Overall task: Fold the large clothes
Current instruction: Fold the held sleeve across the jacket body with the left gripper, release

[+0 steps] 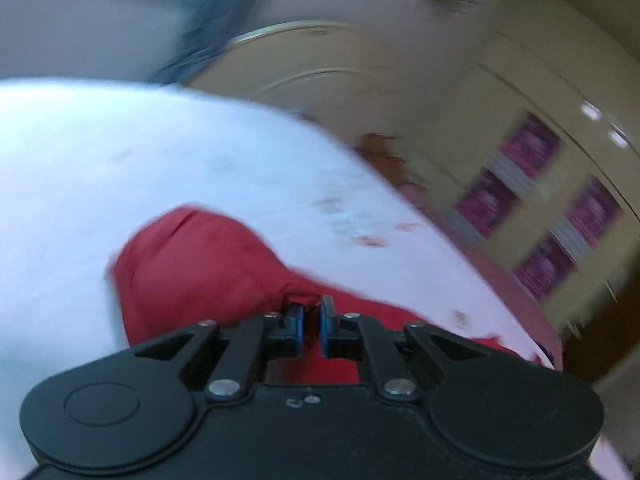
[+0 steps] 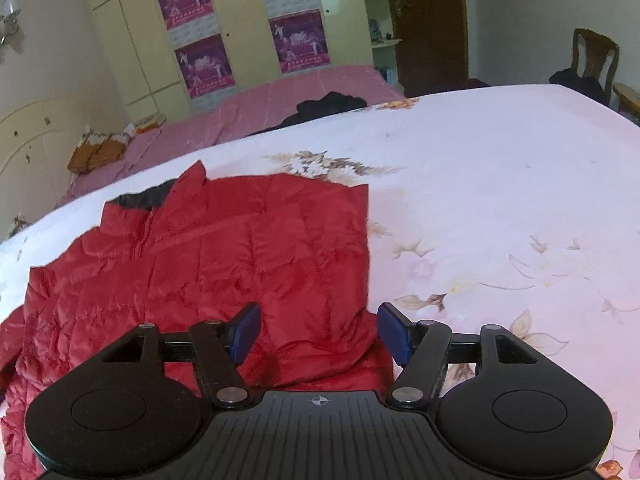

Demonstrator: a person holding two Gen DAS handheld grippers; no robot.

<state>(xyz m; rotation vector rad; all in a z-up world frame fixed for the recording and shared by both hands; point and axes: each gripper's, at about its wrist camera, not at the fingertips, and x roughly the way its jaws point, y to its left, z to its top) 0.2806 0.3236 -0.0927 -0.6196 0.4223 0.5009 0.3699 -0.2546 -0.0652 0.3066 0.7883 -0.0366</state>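
Observation:
A red quilted jacket [image 2: 224, 256] lies on a white floral bedsheet [image 2: 500, 208], its right side folded over with a straight edge. My right gripper [image 2: 318, 330] is open, hovering just above the jacket's near right part. In the blurred left wrist view, my left gripper [image 1: 311, 316] has its blue pads nearly together, pinching a fold of the red jacket [image 1: 200, 264], which is lifted off the sheet [image 1: 120, 152].
A second bed with a pink cover [image 2: 280, 104] holds dark clothes [image 2: 328, 106] behind the sheet. A yellow wardrobe with purple posters [image 2: 200, 32] lines the far wall. A wooden chair [image 2: 592, 60] stands at the right, a brown door [image 2: 432, 20] beside it.

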